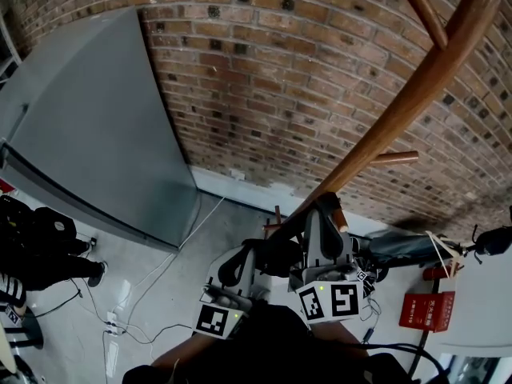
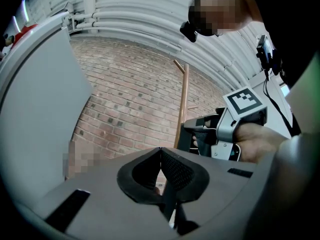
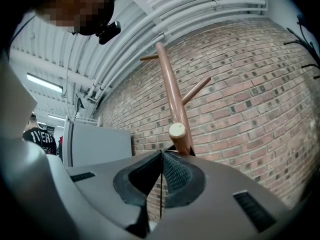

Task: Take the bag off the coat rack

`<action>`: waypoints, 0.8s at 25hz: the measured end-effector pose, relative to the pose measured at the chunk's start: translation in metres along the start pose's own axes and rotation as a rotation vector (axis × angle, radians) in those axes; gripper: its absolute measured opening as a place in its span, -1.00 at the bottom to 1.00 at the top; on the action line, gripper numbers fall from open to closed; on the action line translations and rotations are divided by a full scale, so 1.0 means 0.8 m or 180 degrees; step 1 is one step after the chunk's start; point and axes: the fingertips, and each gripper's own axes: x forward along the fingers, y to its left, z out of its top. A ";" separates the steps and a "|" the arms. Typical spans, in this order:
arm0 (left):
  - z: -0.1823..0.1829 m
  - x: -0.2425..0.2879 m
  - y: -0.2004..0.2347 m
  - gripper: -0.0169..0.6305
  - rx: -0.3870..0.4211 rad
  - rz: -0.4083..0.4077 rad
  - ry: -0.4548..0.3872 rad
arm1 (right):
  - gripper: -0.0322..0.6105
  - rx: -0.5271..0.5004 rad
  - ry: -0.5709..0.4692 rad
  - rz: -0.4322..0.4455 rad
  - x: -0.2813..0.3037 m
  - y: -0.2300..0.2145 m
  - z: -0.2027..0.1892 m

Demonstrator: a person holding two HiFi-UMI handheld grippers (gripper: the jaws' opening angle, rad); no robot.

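Observation:
The wooden coat rack's pole (image 1: pixel 400 110) slants across the head view in front of the brick wall, and it also shows as the pole (image 2: pixel 183 104) and the pole (image 3: pixel 172 99). I see no bag on any peg in view. My right gripper (image 1: pixel 322 206) is up against the pole, shut with nothing visible between its jaws; in its own view my right gripper (image 3: pixel 161 154) sits just below a round peg end (image 3: pixel 177 130). My left gripper (image 1: pixel 268 254) is beside it, lower left. In the left gripper view my left gripper (image 2: pixel 160 151) is shut and empty, with the hand-held right gripper (image 2: pixel 220 129) ahead.
A tall grey cabinet (image 1: pixel 88 134) stands left against the brick wall (image 1: pixel 280 78). Cables (image 1: pixel 136 302) trail over the floor. A red box (image 1: pixel 424 310) and a dark grey-blue object (image 1: pixel 400 246) lie right of the rack's foot. A person's dark legs (image 1: pixel 40 246) are at far left.

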 end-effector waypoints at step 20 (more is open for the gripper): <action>0.004 0.000 -0.031 -0.90 0.0076 -0.0176 -0.0055 | -0.84 -0.0164 -0.0201 -0.0109 -0.017 -0.017 0.037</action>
